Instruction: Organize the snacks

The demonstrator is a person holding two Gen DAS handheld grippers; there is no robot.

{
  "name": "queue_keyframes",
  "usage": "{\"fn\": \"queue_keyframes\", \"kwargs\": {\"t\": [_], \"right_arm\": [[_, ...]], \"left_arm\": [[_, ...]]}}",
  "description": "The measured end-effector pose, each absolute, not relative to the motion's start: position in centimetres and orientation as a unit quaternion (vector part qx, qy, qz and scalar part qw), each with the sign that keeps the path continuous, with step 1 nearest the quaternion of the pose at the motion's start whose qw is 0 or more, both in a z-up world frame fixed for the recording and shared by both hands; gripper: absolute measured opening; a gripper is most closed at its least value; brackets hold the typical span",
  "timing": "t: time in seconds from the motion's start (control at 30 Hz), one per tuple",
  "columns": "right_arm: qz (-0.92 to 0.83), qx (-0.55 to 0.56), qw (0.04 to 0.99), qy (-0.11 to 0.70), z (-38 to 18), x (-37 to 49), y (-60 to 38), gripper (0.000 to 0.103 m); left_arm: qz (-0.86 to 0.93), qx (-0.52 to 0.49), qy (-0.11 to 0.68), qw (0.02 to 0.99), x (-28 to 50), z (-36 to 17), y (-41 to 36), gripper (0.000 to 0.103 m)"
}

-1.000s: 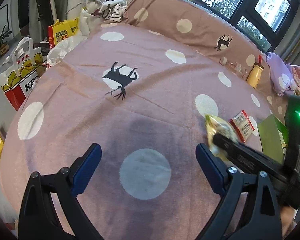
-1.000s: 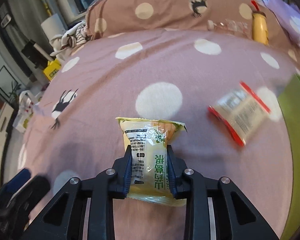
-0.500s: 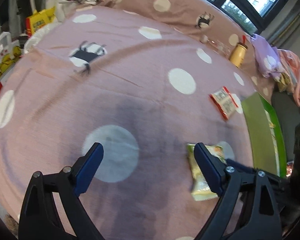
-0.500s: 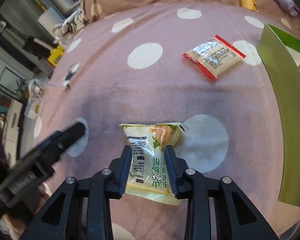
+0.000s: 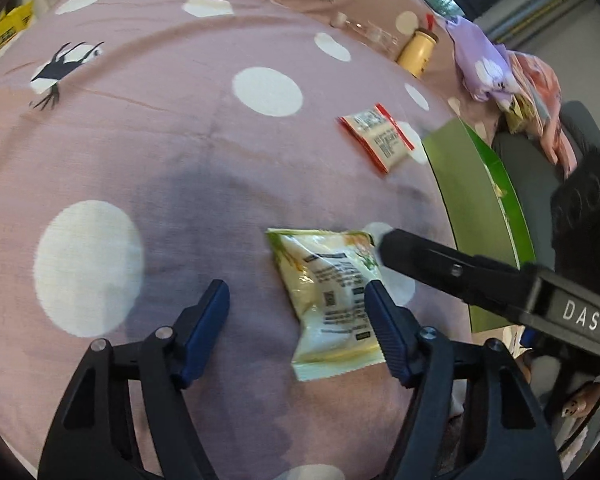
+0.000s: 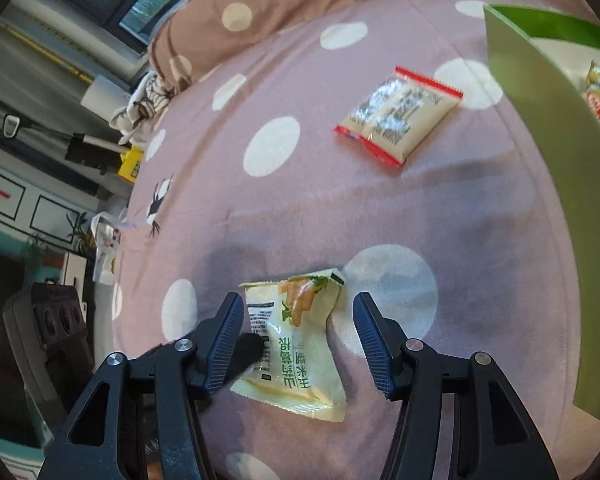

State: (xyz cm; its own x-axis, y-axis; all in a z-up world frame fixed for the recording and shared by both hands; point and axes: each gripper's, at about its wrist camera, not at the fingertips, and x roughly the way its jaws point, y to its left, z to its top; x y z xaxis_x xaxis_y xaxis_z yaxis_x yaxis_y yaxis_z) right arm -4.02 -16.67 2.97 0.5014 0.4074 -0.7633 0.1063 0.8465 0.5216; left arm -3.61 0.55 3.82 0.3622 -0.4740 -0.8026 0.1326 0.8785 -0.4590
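The yellow snack packet [image 6: 296, 344] lay flat on the polka-dot bed cover [image 5: 180, 160], near the front edge, released there rather than carried on. The right gripper [image 6: 298, 344] straddled it with its jaws apart; they had just been opening, and neither pad pressed the packet, which looked like a deliberate set-down. The left gripper [image 5: 296, 316] had come in beside it, jaws apart though just closing, its right finger resting over the packet's right edge and its left finger on bare cover, so the packet was not between them. That looked like a handover, or a fresh approach from another side. Farther off lay the red-edged packet [image 6: 398, 114], untouched. The green box [image 6: 540, 120] stood open at the right, other snacks already inside, presumably where both packets belonged.
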Motion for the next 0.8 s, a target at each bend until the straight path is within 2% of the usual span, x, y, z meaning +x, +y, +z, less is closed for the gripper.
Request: {"fn": "queue_keyframes", "kwargs": {"t": [0.1,0.17,0.27,0.37,0.53,0.8], "right_arm": [[0.095,0.254,0.824,0.498,2.6,-3.8,-16.2,0.059],[0.099,0.253,0.82,0.504,2.2,-3.6,-15.8,0.059],[0.114,0.258,0.811,0.512,1.7,-3.2,-15.2,0.059],[0.109,0.259,0.807,0.52,1.0,-2.9,-14.9,0.058],[0.101,0.249,0.817,0.51,1.0,-3.1,-14.5,0.052],[0.118,0.236,0.846,0.463,3.8,-4.9,-14.4,0.051]], "left_arm": [[-0.204,-0.165,0.527,0.808,-3.7,3.7,0.2,0.062],[-0.22,-0.181,0.528,0.8,-3.6,3.5,0.0,0.051],[-0.229,-0.185,0.532,0.794,-3.5,3.0,-0.6,0.043],[-0.229,-0.167,0.525,0.802,-3.8,3.1,-1.3,0.042],[-0.235,-0.148,0.512,0.813,-4.2,3.3,-1.8,0.042],[-0.246,-0.14,0.465,0.839,-5.6,5.5,-2.4,0.041]]}}
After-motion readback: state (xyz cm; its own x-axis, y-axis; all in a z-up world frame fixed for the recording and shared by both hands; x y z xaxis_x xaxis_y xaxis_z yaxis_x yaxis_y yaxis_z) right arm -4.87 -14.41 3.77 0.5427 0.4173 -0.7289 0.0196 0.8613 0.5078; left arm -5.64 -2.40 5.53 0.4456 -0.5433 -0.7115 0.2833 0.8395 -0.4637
